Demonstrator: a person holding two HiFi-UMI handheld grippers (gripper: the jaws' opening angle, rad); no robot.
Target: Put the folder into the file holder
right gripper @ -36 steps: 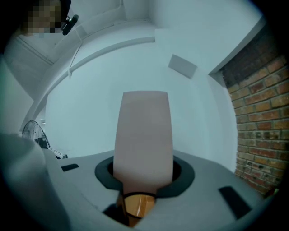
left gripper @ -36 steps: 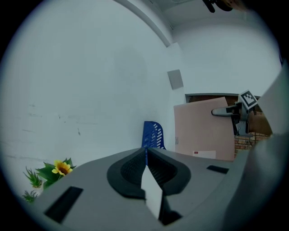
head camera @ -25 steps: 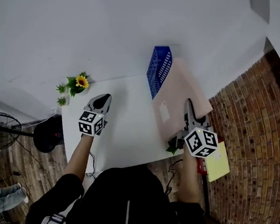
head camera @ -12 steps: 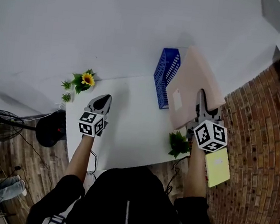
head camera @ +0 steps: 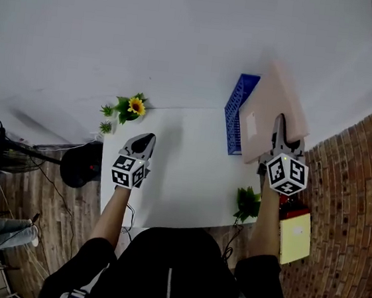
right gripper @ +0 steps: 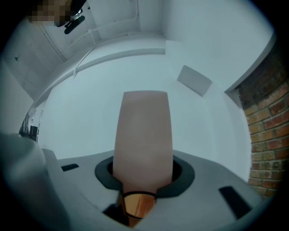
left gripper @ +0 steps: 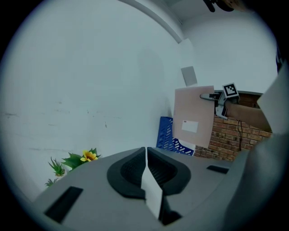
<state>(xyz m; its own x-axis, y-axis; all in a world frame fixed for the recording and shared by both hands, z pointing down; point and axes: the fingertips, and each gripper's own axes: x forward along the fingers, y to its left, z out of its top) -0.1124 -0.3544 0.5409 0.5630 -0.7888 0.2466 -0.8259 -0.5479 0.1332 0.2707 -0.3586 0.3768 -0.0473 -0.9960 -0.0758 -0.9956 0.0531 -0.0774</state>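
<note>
Transport step: right tool [head camera: 280,128] pinches pink folder [head camera: 270,104] raised beside blue file holder [head camera: 238,115]; next, lower it in; left tool [head camera: 144,140] pressed together, empty.

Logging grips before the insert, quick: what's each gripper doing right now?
Left gripper: jaws closed, holding nothing.
Right gripper: jaws closed on the pink folder, held upright beside the file holder.

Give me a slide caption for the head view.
Right gripper holds the pink folder up beside the blue file holder on the white table; left gripper shut and empty.
</note>
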